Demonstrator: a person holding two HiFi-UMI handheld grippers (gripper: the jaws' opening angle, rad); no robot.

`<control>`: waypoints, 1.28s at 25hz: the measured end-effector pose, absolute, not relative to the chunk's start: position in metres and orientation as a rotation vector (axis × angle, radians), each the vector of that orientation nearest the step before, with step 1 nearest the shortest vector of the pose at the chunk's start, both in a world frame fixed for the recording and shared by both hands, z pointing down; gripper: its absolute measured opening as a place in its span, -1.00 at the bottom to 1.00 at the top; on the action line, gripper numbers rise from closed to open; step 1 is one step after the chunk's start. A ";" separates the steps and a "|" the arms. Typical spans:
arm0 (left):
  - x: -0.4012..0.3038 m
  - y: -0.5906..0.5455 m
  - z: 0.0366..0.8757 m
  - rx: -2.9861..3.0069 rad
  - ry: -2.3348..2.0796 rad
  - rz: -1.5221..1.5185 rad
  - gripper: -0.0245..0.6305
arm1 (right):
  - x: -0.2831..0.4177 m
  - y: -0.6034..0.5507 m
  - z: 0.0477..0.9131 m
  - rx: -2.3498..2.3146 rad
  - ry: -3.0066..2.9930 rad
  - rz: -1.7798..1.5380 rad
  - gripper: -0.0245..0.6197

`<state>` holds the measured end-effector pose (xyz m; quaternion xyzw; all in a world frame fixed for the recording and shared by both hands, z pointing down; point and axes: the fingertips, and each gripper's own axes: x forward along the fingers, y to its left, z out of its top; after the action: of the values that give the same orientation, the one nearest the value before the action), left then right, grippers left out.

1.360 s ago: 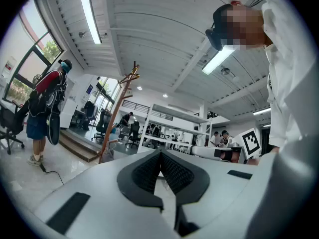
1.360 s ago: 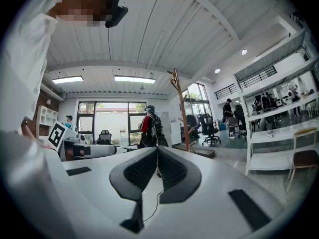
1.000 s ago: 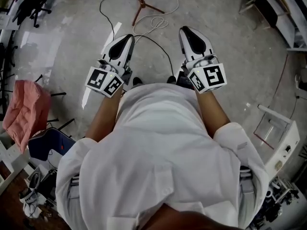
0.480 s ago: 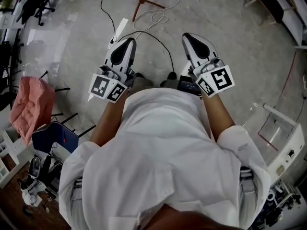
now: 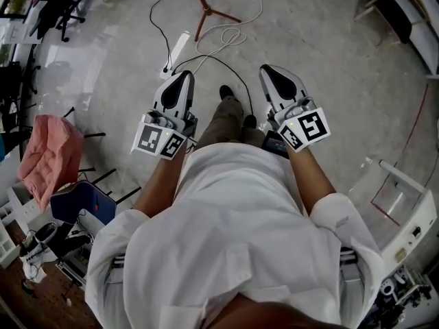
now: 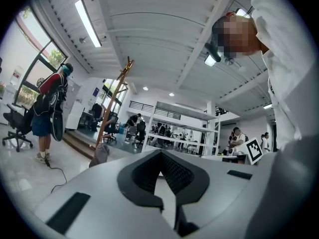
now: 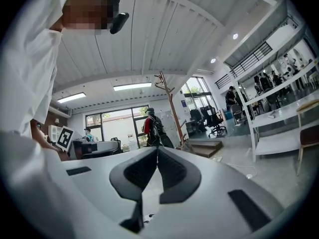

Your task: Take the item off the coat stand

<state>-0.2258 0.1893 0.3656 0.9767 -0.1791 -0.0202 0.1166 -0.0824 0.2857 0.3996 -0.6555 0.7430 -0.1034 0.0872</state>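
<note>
The wooden coat stand rises some way ahead in the left gripper view, with a grey cloth-like item low against it. The right gripper view shows the same coat stand, and its reddish tripod foot lies at the top of the head view. My left gripper and right gripper are held side by side before the person's white shirt, pointing at the stand. Both are shut with nothing between the jaws, as seen at the left gripper and the right gripper. Neither is near the stand.
Cables and a power strip lie on the floor between me and the stand. A pink cloth over a chair and a blue seat are at the left, a white frame at the right. A person with a backpack stands near the stand.
The floor has slid down the head view and the stand's foot is more in view. A leg and shoe now show between the grippers. Both grippers stay shut.
</note>
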 end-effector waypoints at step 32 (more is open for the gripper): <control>-0.137 -0.028 0.395 2.727 -0.454 -0.115 -0.88 | -0.005 0.064 0.367 -2.135 2.220 -0.286 -0.84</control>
<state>-0.1371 -0.0278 0.3949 0.9684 -0.1610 -0.0408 0.1862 -0.0054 0.0640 0.3667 -0.6900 0.7175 -0.0924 0.0241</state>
